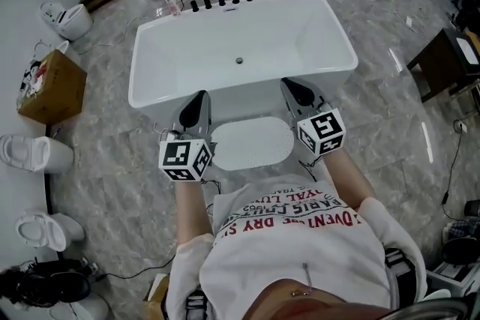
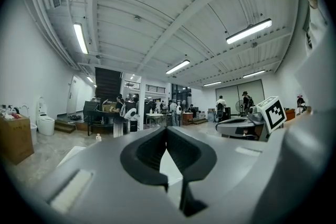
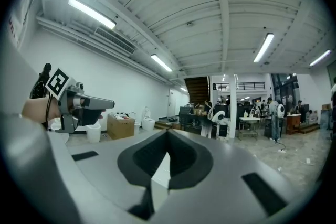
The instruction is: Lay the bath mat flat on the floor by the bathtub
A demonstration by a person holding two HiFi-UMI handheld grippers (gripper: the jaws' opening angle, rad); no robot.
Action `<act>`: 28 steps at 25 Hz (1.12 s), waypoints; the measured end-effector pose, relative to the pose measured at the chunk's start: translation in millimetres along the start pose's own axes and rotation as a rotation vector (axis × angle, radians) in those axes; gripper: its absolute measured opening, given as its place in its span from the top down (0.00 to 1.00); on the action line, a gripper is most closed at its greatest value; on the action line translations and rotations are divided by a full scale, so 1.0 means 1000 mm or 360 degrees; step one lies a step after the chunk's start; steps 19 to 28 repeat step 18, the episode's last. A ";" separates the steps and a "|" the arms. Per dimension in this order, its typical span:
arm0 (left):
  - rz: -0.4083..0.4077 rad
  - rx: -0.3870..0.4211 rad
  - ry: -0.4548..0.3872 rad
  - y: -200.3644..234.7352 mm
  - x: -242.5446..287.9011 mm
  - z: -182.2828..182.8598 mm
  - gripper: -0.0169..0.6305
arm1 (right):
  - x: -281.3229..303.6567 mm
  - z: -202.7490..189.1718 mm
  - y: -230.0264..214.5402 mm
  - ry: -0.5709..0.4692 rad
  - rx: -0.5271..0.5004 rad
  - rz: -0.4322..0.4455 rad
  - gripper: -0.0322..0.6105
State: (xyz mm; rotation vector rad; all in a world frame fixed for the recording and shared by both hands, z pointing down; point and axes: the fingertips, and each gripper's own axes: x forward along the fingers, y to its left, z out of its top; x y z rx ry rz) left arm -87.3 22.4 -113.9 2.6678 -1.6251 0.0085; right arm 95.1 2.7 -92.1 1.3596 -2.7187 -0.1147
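Entry, bath mat (image 1: pixel 251 142): white oval, lying flat on floor (image 1: pixel 112 183) betw. left hand-held gripper (image 1: pixel 196 109) & right hand-held gripper (image 1: pixel 297 91), bathtub (image 1: pixel 300 34) just ahead of both tips; both jaws sitting together, empty; laying step looking done, next move prob. needing only an edge check.

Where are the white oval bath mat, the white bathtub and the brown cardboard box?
white oval bath mat (image 1: pixel 251 142): head view, middle of its textured top.
white bathtub (image 1: pixel 176 49): head view, left inner wall.
brown cardboard box (image 1: pixel 56 82): head view, its top face.
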 end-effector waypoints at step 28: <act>0.0011 -0.0017 0.0091 -0.004 -0.005 -0.014 0.95 | -0.005 -0.009 0.004 0.0007 0.0047 -0.0003 0.94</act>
